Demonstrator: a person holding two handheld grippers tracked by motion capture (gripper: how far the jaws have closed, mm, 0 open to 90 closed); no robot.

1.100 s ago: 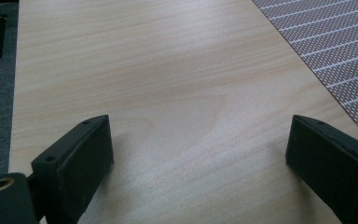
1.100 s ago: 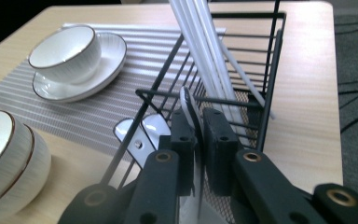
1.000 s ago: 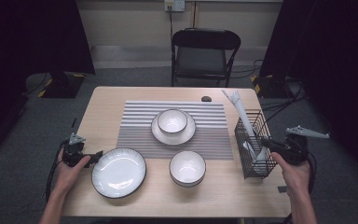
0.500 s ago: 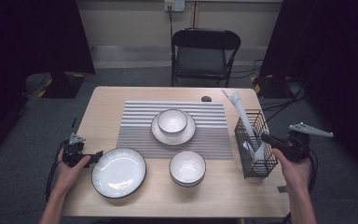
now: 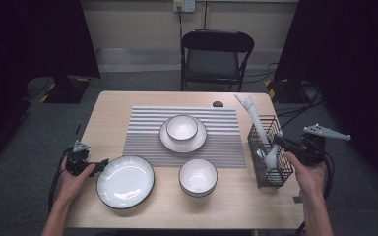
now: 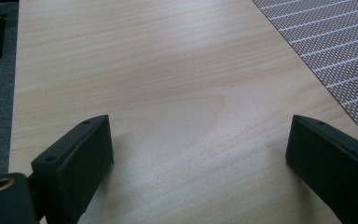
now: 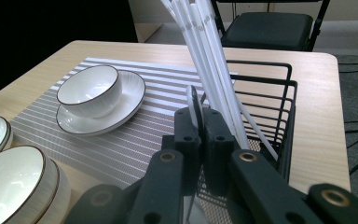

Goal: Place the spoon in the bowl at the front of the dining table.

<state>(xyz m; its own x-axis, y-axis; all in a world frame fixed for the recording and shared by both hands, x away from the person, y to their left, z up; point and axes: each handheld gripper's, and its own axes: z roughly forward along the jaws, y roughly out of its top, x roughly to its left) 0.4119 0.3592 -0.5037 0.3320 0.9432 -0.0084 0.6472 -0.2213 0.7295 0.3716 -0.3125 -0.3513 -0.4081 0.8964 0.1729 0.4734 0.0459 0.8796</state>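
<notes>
right tongs [image 7: 200, 140] pinch a flat white spoon [image 5: 270, 156].

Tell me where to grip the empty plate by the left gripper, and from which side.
Take the plate at its raised left rim, coming in level from the left. It lies flat, so the rim is probably the only edge jaws can straddle, and the open left gripper already sits beside that edge.

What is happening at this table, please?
A person is setting a table with two hand-held claws. The right claw is shut on a white spoon that stands in the wire basket, next to the white chopsticks. The left claw is open over bare wood beside the plate. Two bowls wait, one on the table, the other on a saucer on the mat.
</notes>
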